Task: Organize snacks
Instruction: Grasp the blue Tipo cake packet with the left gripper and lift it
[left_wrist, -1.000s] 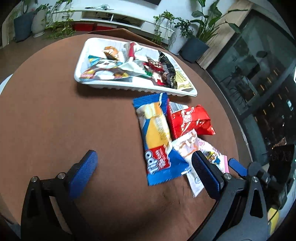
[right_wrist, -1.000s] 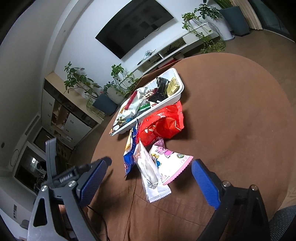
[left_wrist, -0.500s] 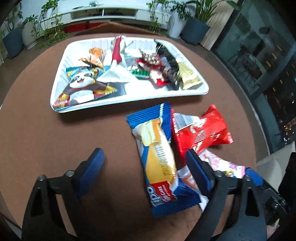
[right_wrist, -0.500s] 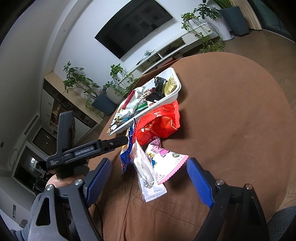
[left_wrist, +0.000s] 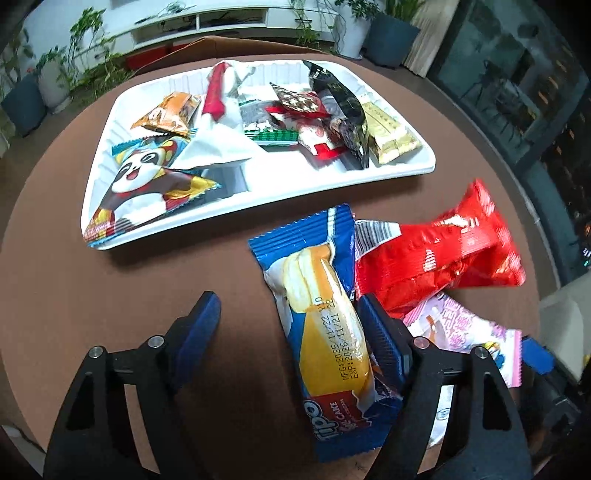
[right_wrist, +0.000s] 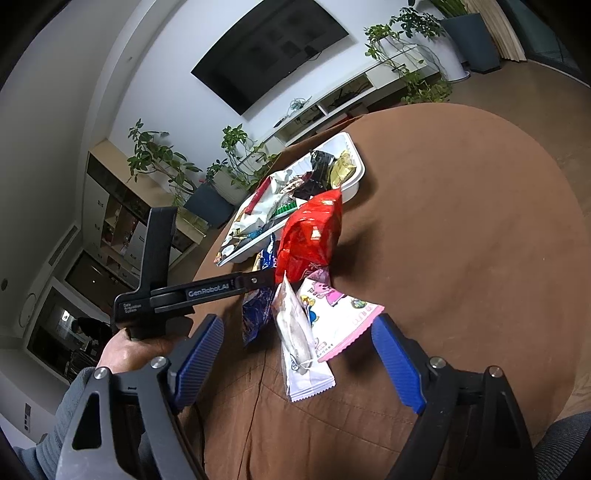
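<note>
My left hand-held gripper (left_wrist: 288, 325) points steeply down at the brown desk (left_wrist: 110, 295), and its jaws are closing around the blue cake packet (left_wrist: 325, 328). The right pad sits against the packet's right edge; the left pad stands well apart at the packet's 9 o'clock, over bare desk, so nothing is clamped yet. The blue cake packet lies lengthwise between the fingers, its far end pointing toward 12 o'clock. At its 2 o'clock the red packet (left_wrist: 443, 258) touches it, and at its 3 o'clock lies the pink packet (left_wrist: 469, 328), partly behind my right finger. The white tray (left_wrist: 266, 184) sits at 12 o'clock beyond the loose packets, holding assorted snacks, among them a panda packet (left_wrist: 144, 184) at its left end and a gold packet (left_wrist: 391, 136) at its right end. My right hand-held gripper (right_wrist: 295, 354) is open and holds nothing; the white packet (right_wrist: 303, 347) lies on the desk between its fingers, untouched, overlapping the pink packet. In the right wrist view, my left hand (right_wrist: 129, 350) grasps the black handle at 9 o'clock.
</note>
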